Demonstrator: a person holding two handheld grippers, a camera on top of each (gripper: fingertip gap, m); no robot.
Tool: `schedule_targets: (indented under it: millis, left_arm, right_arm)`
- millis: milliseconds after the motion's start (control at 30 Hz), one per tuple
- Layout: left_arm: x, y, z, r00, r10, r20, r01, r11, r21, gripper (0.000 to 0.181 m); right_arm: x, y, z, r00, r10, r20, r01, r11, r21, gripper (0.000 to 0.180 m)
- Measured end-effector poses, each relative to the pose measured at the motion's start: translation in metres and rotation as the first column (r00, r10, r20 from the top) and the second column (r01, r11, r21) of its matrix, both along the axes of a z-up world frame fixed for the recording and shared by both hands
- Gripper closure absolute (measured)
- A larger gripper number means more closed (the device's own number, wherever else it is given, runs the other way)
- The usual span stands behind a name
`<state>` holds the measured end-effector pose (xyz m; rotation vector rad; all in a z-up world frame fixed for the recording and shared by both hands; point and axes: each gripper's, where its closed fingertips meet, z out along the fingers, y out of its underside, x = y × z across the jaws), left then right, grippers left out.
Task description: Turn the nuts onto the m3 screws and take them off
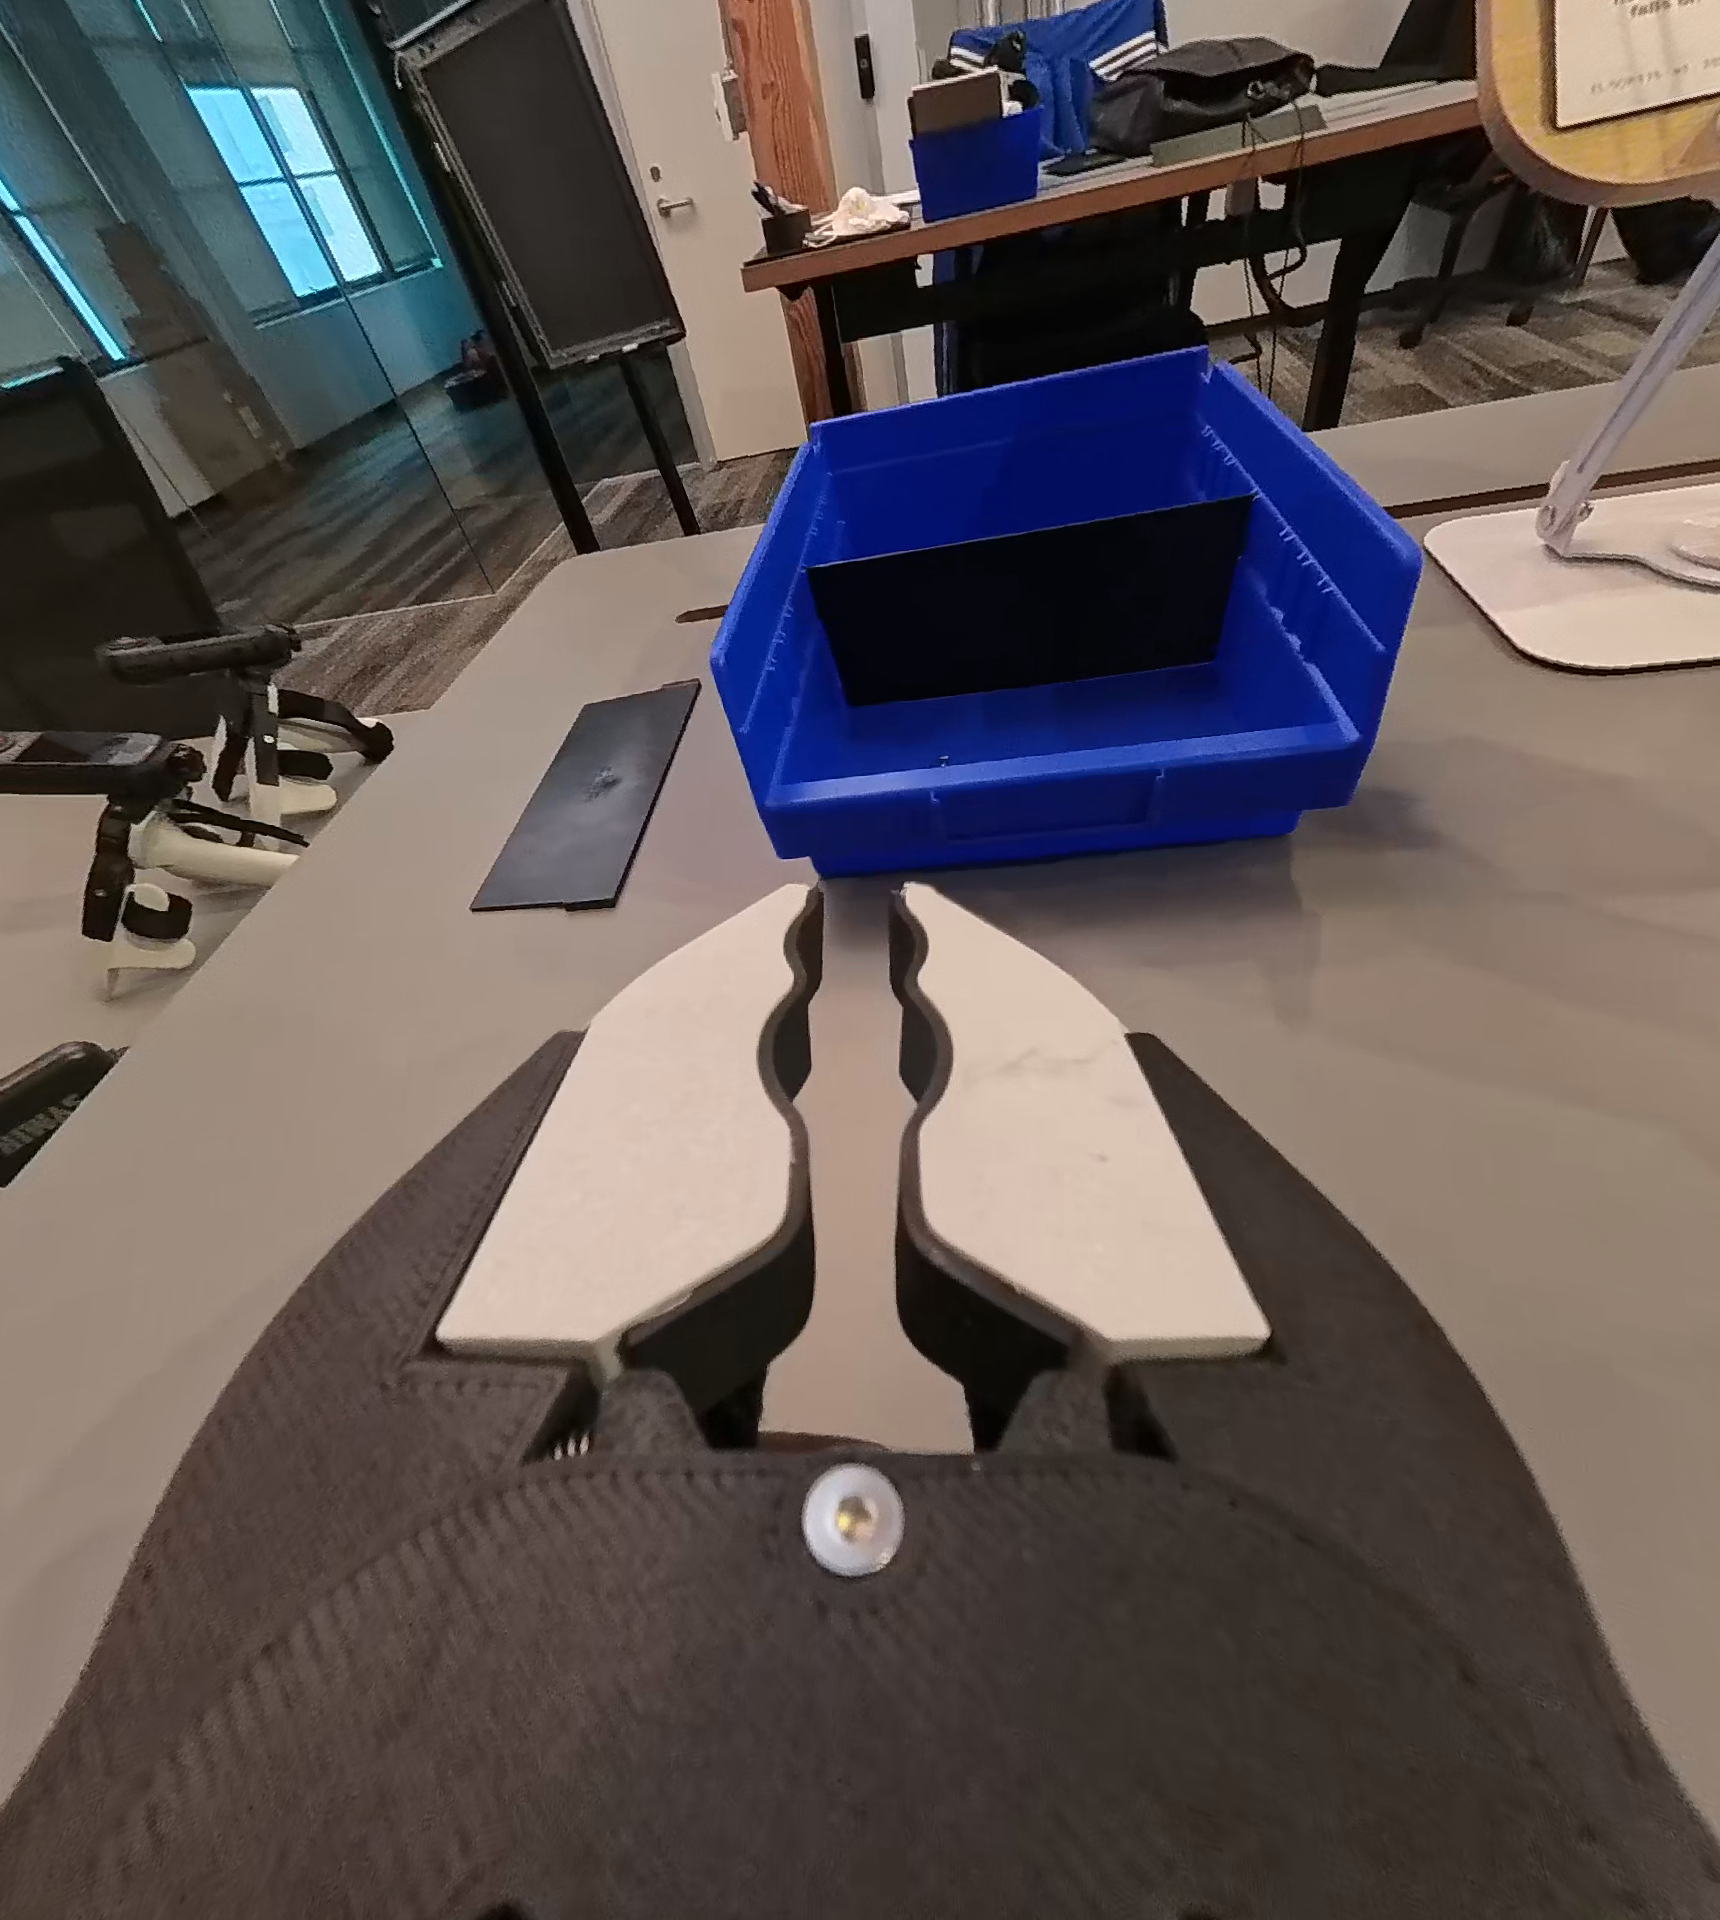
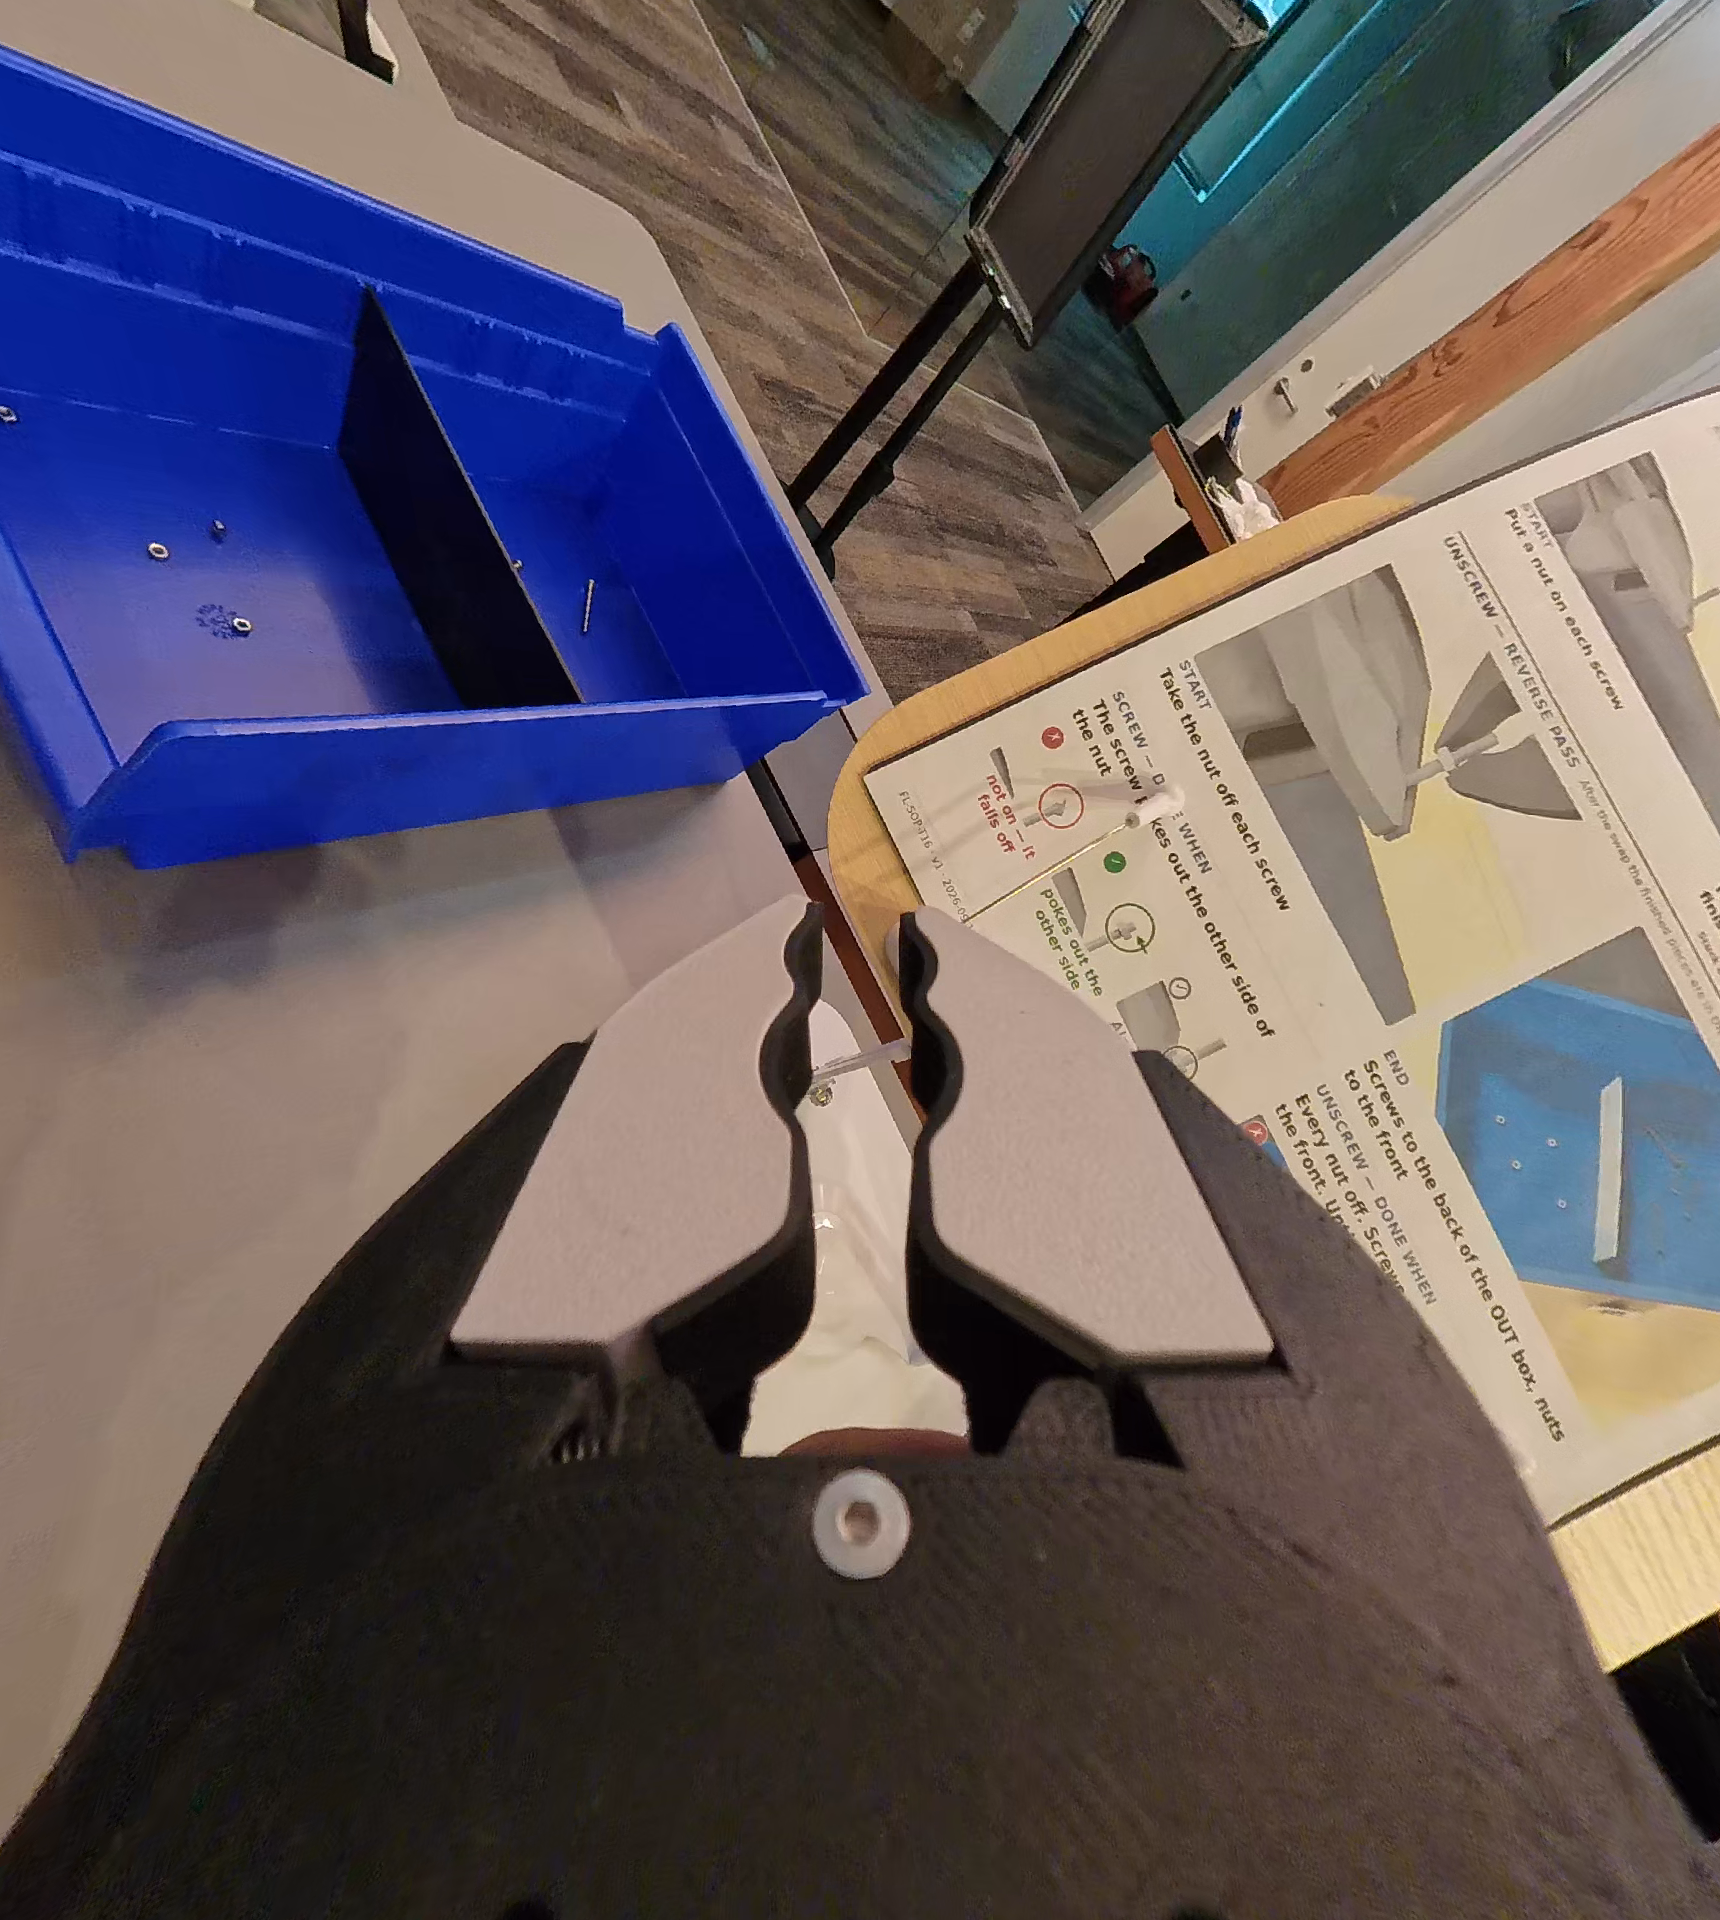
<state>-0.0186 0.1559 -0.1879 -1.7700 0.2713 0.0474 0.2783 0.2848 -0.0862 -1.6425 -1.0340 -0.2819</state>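
both the left gripper (image 1: 858, 902) and right gripper (image 2: 858, 925) hang parted and empty, so reach squarely into the blue bin (image 2: 482, 764) for 1 nut (image 2: 157, 550)

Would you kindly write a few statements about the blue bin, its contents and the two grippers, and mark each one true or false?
1. A dark divider splits the blue bin into two compartments. True.
2. Several loose nuts lie in one compartment. True.
3. The left hand-held gripper grips a nut. False: its fingers stand apart with nothing between them.
4. The screw lies among the nuts. False: it lies across the divider.
5. The right hand-held gripper reaches inside the bin. False: it is outside, open.
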Motion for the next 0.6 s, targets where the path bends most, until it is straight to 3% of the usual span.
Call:
schedule_targets:
  millis: [33, 600]
  left_arm:
    - [-0.0005, -0.0005, 0.0000, 1.000, 0.001, -0.003, -0.001, 1.000, -0.002, 0.170]
    - [-0.0020, -0.0096, 0.0001, 1.000, 0.006, 0.006, -0.006, 1.000, -0.012, 0.168]
  right_arm:
    - [-0.0001, -0.0001, -0.0001, 1.000, 0.001, 0.000, -0.001, 1.000, -0.001, 0.166]
    - [-0.0045, -0.0048, -0.0003, 1.000, 0.018, 0.006, -0.018, 1.000, -0.001, 0.165]
